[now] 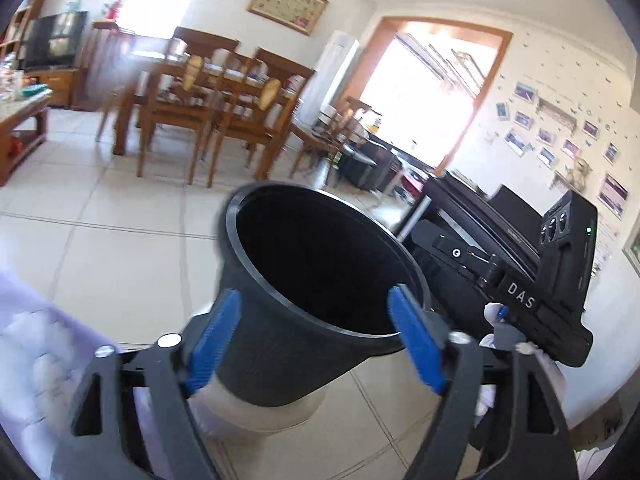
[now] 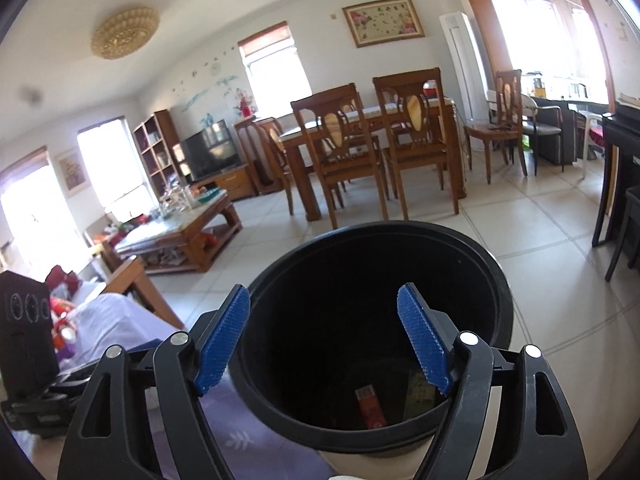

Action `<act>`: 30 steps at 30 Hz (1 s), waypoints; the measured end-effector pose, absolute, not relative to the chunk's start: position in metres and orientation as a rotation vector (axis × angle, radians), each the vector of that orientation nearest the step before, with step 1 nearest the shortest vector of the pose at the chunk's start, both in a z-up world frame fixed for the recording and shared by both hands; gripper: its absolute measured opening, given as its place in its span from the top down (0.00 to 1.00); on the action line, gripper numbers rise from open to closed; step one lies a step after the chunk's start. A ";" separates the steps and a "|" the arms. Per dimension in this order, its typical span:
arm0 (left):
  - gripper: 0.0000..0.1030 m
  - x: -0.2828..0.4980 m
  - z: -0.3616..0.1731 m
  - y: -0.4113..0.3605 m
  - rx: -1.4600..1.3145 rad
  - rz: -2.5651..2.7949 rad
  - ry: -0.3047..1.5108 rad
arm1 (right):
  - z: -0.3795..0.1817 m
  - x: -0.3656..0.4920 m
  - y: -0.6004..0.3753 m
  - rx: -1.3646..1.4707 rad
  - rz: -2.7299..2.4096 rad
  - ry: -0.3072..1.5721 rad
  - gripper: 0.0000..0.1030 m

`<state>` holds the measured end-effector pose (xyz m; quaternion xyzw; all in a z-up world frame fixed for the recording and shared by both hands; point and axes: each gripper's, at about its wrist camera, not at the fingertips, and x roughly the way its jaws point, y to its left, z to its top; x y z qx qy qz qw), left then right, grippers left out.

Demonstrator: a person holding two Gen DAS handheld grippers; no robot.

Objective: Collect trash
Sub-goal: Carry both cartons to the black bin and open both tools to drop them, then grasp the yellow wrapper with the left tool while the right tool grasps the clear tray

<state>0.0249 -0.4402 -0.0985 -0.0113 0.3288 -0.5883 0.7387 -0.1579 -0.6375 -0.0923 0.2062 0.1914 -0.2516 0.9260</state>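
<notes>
Tiled floor (image 2: 540, 240) around my black bin (image 2: 380, 320); red packet (image 2: 370, 406) already inside; both grippers' fingers (image 2: 222, 340) released, empty; further trash unseen

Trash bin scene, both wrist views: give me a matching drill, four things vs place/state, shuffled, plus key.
Things:
1. trash bin
2. red packet
3. dining table
4. right gripper

Places/states:
A. jaws open, nothing gripped
B. ringed by wooden chairs
C. lying on the bin's bottom
D. black, standing on the tiled floor between both grippers

Pairs: 1-D, 2-C, 3-B, 4-A
</notes>
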 end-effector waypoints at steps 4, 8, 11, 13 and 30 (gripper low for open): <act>0.18 0.033 -0.078 -0.368 -0.066 -1.179 0.663 | -0.081 -0.131 -0.596 0.373 -0.395 0.430 0.26; 0.17 0.040 -0.058 -0.288 -0.045 -1.055 0.583 | -0.073 -0.086 -0.539 0.318 -0.188 0.512 0.26; 0.16 0.052 -0.053 -0.231 0.026 -0.928 0.563 | -0.076 -0.052 -0.491 0.319 -0.013 0.587 0.26; 0.16 0.064 -0.053 -0.195 0.064 -0.855 0.579 | -0.078 -0.031 -0.457 0.335 0.084 0.628 0.26; 0.16 0.153 -0.102 -0.034 -0.038 -0.630 0.794 | -0.108 0.067 -0.325 0.531 0.354 0.793 0.21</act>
